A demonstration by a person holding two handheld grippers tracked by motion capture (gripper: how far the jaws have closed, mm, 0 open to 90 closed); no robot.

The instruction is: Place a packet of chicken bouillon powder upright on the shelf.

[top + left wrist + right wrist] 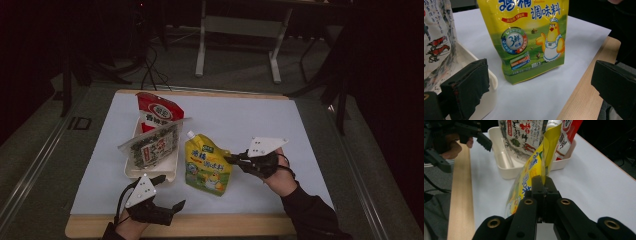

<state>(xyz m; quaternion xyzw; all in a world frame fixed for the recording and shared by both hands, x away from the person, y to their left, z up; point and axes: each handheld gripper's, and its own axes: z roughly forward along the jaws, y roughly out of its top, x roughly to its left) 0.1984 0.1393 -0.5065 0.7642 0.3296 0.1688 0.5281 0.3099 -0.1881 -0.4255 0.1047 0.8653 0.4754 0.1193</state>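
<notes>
A yellow seasoning pouch (pixel 207 165) with a white spout and a cartoon chicken stands on the white table cover, just right of the tray. My right gripper (pixel 231 159) is shut on the pouch's right edge (pixel 545 170), its jaws pinching the side seam. My left gripper (pixel 170 192) is open at the table's front edge, just in front of the tray, with nothing between its fingers (pixel 466 85). The pouch (pixel 529 37) rises directly ahead of it.
A white tray (pixel 131 170) holds a clear seaweed snack bag (pixel 150 145) and a red snack bag (pixel 157 112). The tray's corner (pixel 491 78) sits by my left gripper's left jaw. A wooden strip (pixel 200 225) edges the table's front. Dark furniture legs stand beyond.
</notes>
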